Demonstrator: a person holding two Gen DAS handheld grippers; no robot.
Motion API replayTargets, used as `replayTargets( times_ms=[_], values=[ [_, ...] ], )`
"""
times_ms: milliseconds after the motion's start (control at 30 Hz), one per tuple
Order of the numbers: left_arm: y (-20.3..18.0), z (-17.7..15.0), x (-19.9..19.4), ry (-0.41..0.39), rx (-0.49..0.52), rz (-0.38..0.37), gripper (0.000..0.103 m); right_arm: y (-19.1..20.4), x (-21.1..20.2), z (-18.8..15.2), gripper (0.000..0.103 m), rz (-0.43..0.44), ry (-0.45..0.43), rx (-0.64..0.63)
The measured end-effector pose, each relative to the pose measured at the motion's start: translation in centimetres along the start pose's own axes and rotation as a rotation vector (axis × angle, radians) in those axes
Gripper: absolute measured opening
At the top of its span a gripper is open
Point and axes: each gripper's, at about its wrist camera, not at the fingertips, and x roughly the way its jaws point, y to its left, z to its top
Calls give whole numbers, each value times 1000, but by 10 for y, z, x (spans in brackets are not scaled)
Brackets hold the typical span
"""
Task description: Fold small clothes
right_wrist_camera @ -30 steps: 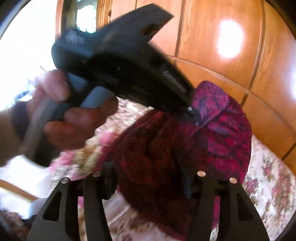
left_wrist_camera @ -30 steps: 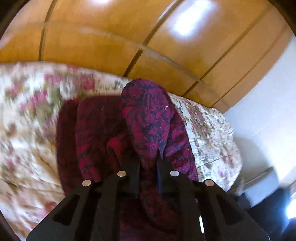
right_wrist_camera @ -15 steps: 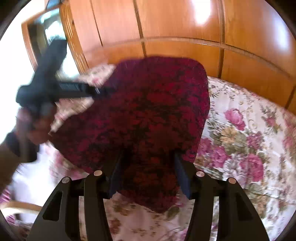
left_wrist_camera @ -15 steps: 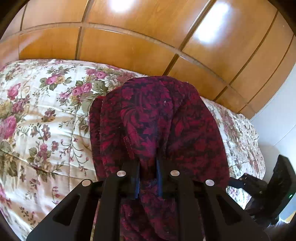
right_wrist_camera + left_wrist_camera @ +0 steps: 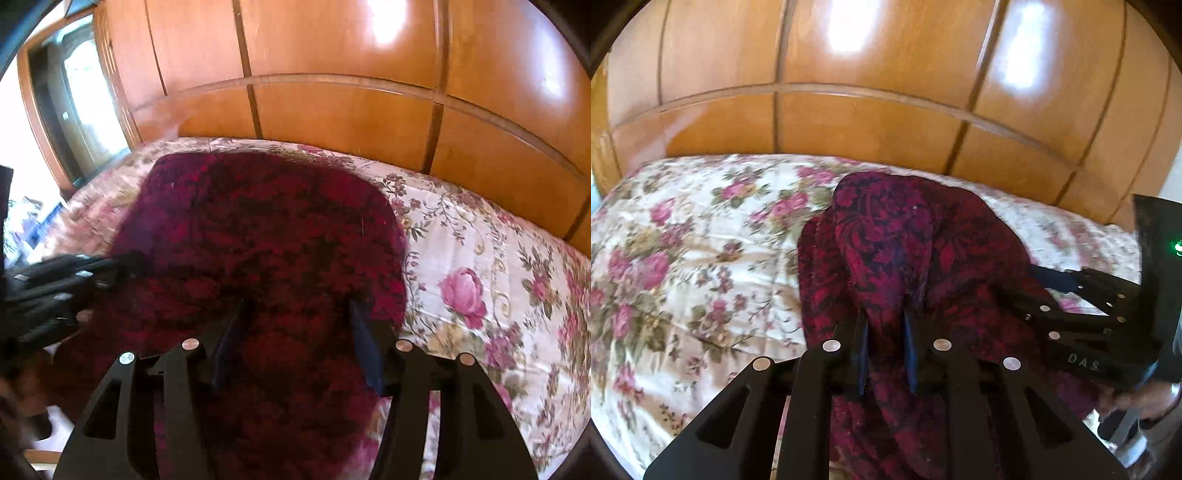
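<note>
A dark red patterned garment [image 5: 908, 251] hangs over the floral bedspread [image 5: 701, 258]. My left gripper [image 5: 884, 317] is shut on a fold of the garment, fabric pinched between its fingers. In the right wrist view the garment [image 5: 258, 236] spreads wide in front of my right gripper [image 5: 293, 310], whose jaws stand wide apart with cloth lying between and over them; no pinch shows. The right gripper also shows at the right in the left wrist view [image 5: 1082, 306]. The left gripper shows at the left edge of the right wrist view [image 5: 59, 280], at the garment's left side.
A glossy wooden wardrobe [image 5: 886, 92] runs along the far side of the bed. A mirrored door [image 5: 74, 103] stands at the left in the right wrist view. The floral bedspread [image 5: 480, 277] extends right of the garment.
The garment has been spread out and lowered toward the bedspread. The two grippers have moved apart, each now at one side of the cloth. The left stays shut on its fold.
</note>
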Motion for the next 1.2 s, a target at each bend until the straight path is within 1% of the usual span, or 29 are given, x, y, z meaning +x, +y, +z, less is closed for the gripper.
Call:
replayTargets(
  times_ms=[67,100,133,267,367,433,533,567,667,700,867,967,1067,1200],
  values=[
    [1,-2,-4,-18,-7,6,15,4,-4,0,57,-11,-15,1],
    [0,-2,-6,-22,-3,13,18,4,-6,0,57,-15,-18,1],
    [-1,-2,-8,-26,0,29,19,5,-6,0,57,-18,-20,-2],
    [-5,-3,-17,-53,2,58,19,6,-16,-2,58,-8,-33,18],
    [-7,-4,-28,-81,4,92,19,3,-17,-2,63,-4,-42,44],
    [-10,-5,-30,-81,20,114,19,2,-20,-2,65,3,-48,56],
    [-13,-7,-29,-78,34,143,19,2,-23,-1,73,7,-54,65],
    [-13,-8,-29,-78,34,148,19,1,-24,-1,78,7,-55,69],
    [-13,-9,-30,-88,36,188,34,-3,-27,-3,87,15,-58,91],
    [-12,-10,-30,-88,37,188,34,-6,-27,-3,89,19,-56,101],
    [-6,-12,-28,-73,22,183,34,-21,-37,-8,97,70,-53,162],
    [-5,-14,-25,-68,20,182,34,-34,-42,-15,100,128,-34,205],
    [0,-16,-22,-72,10,198,48,-52,-42,-26,100,234,0,291],
    [9,-18,-19,-53,-21,156,48,-77,-33,-42,101,337,41,406]
  ],
)
